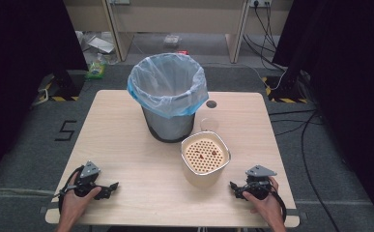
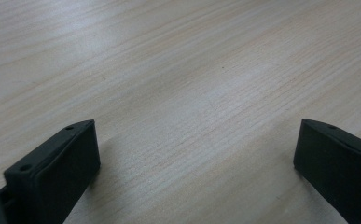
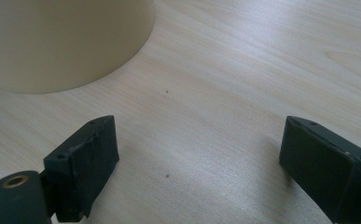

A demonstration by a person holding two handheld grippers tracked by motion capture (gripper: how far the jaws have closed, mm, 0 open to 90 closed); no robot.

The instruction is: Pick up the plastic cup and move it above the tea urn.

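A cream container (image 1: 205, 160) with a perforated insert holding a few brown bits stands right of the table's middle; its cream wall (image 3: 66, 42) looms at the upper left of the right gripper view. Behind it stands a grey bin (image 1: 169, 96) lined with a pale blue bag. My left gripper (image 1: 108, 188) rests open at the table's front left, its jaws wide apart over bare wood (image 2: 197, 116). My right gripper (image 1: 236, 188) lies open at the front right, just short of the container, nothing between its jaws (image 3: 197, 154).
A small clear cup (image 1: 208, 124) stands between bin and container. A dark cable hole (image 1: 211, 104) sits in the light wooden table (image 1: 126, 145) behind them. Cables and clutter lie on the floor beyond the far edge.
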